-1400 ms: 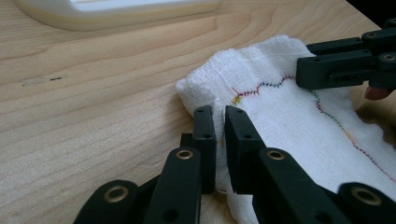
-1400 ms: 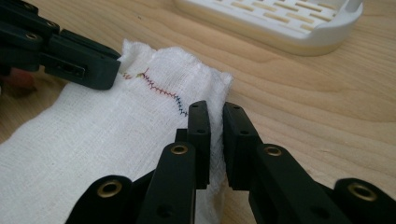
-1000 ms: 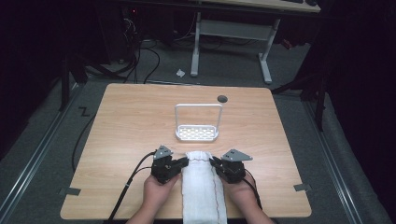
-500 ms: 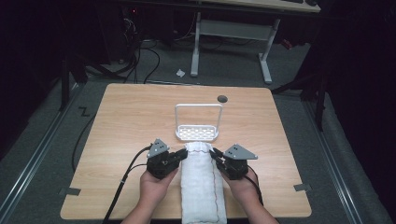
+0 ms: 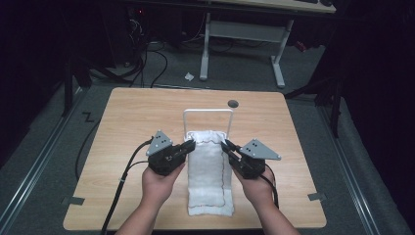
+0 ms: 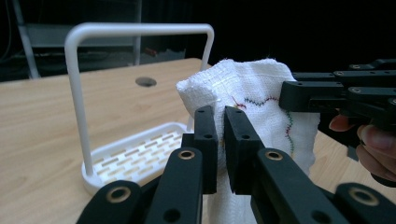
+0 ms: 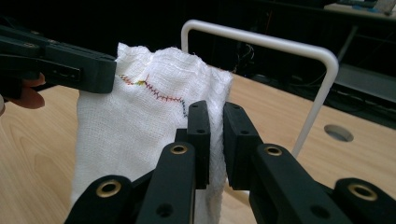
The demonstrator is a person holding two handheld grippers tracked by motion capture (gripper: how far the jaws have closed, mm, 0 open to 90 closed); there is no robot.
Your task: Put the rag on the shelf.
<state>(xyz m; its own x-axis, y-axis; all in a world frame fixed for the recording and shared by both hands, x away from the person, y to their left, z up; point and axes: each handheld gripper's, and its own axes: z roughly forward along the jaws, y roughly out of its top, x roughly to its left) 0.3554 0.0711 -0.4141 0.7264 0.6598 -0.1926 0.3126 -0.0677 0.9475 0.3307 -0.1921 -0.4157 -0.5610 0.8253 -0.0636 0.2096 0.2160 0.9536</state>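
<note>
So I've got the left tool (image 5: pixel 189 145) and right tool (image 5: pixel 226 145) each pinched on a far corner of the floppy white woven cloth with coloured stitching (image 5: pixel 209 171), lifted just before the white wire-handled rack (image 5: pixel 208 113) on the worktop (image 5: pixel 122 122), and it'll sag, so corners are the spot.

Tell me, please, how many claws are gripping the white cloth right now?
2. The left claw pinches the cloth at its far left corner, the right claw at its far right corner, just before the white rack.
</note>
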